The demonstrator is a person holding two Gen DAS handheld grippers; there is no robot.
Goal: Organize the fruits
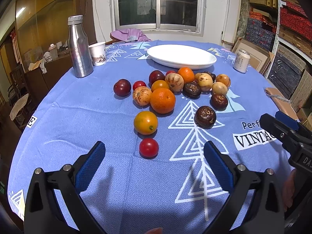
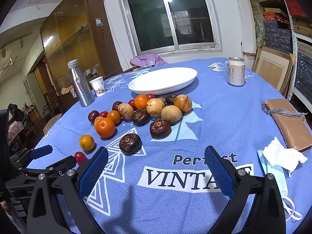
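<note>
A pile of mixed fruit lies on the blue tablecloth in front of a white oval plate (image 1: 181, 56) (image 2: 162, 81). In the left wrist view, a small red tomato (image 1: 148, 147) lies nearest, with a small orange fruit (image 1: 145, 122), a large orange (image 1: 162, 100) and a dark brown fruit (image 1: 205, 116) behind it. My left gripper (image 1: 154, 152) is open and empty, just short of the red tomato. My right gripper (image 2: 156, 159) is open and empty, over the printed lettering, with a dark brown fruit (image 2: 130, 144) ahead to its left. The plate is empty.
A steel bottle (image 1: 79, 46) and a paper cup (image 1: 97, 53) stand at the far left, a drink can (image 2: 236, 71) at the far right. A brown box (image 2: 288, 124), a crumpled tissue (image 2: 282, 156) and a face mask (image 2: 273, 175) lie by the right edge.
</note>
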